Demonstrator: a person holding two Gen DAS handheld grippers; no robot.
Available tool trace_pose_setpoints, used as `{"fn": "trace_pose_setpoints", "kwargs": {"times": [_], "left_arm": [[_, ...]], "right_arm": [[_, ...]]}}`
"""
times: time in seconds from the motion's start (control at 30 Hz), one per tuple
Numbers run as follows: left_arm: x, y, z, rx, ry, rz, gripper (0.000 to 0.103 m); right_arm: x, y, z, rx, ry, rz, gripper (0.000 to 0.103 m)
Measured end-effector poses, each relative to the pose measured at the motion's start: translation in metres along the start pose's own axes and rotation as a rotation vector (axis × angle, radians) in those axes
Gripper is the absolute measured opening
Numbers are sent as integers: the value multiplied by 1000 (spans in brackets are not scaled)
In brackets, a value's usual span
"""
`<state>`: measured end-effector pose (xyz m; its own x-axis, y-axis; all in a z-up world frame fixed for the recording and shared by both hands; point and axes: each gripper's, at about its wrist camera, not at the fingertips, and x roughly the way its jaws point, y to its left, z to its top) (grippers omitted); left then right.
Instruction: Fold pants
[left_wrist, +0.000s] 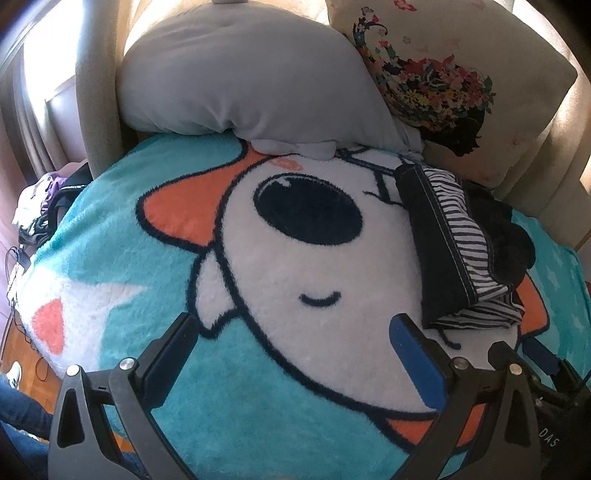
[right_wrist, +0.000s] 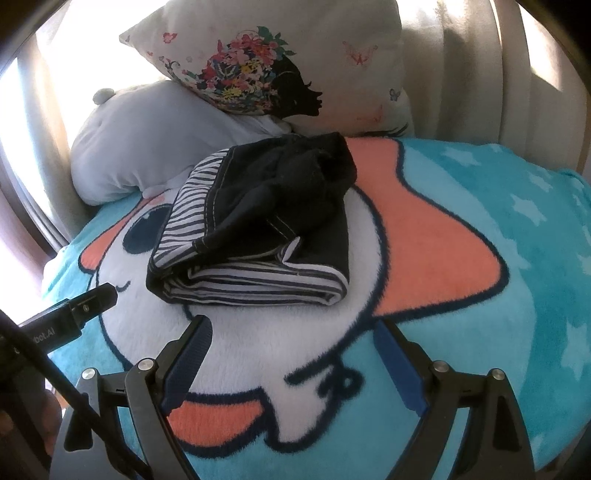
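The pants are dark with a black-and-white striped lining. They lie folded in a compact bundle on the cartoon blanket. In the left wrist view the pants lie at the right. My left gripper is open and empty, over the blanket to the left of the bundle. My right gripper is open and empty, just in front of the bundle, not touching it. The left gripper shows at the left edge of the right wrist view. The right gripper shows at lower right of the left wrist view.
A grey pillow and a floral cushion lean against the headboard behind the pants. Clothes and cables lie on the floor beyond the bed's left edge. Curtains hang at the back right.
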<state>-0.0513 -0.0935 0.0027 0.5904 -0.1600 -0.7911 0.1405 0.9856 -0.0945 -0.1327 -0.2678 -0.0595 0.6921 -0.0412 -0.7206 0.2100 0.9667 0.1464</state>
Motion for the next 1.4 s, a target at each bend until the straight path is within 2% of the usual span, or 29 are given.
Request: {"fn": "trace_pose_setpoints", "kwargs": {"times": [0.53, 0.73, 0.8, 0.9, 0.97, 1.03, 1.13, 1.23, 1.27, 1.3, 1.37, 1.4], "left_arm": [[4, 2, -3, 2, 2, -22, 103], [8, 8, 11, 8, 17, -145, 103], [9, 11, 18, -10, 40, -214, 103], [15, 11, 29, -57, 69, -300, 103], [20, 6, 38, -73, 80, -347, 103], [29, -3, 50, -70, 90, -390, 103], [40, -18, 63, -49, 78, -425, 103], [64, -37, 70, -29, 131, -493, 103], [75, -45, 71, -22, 162, -492, 102], [82, -49, 70, -23, 178, -487, 100], [80, -56, 70, -3, 134, -477, 96], [80, -61, 70, 11, 142, -493, 76]], "right_arm": [[-2, 2, -3, -1, 1, -3, 93], [-14, -16, 8, 35, -14, 6, 93], [-18, -28, 18, 63, -29, 17, 93], [-15, -49, 38, 140, -26, 122, 93], [-2, -62, 53, 199, 9, 237, 93], [13, -68, 65, 232, 42, 309, 93], [41, -80, 80, 294, 84, 376, 93], [64, -86, 86, 366, 127, 467, 91], [71, -87, 88, 387, 135, 486, 90], [74, -88, 91, 394, 128, 499, 89], [80, -86, 96, 398, 135, 536, 77], [84, -86, 98, 409, 147, 556, 74]]}}
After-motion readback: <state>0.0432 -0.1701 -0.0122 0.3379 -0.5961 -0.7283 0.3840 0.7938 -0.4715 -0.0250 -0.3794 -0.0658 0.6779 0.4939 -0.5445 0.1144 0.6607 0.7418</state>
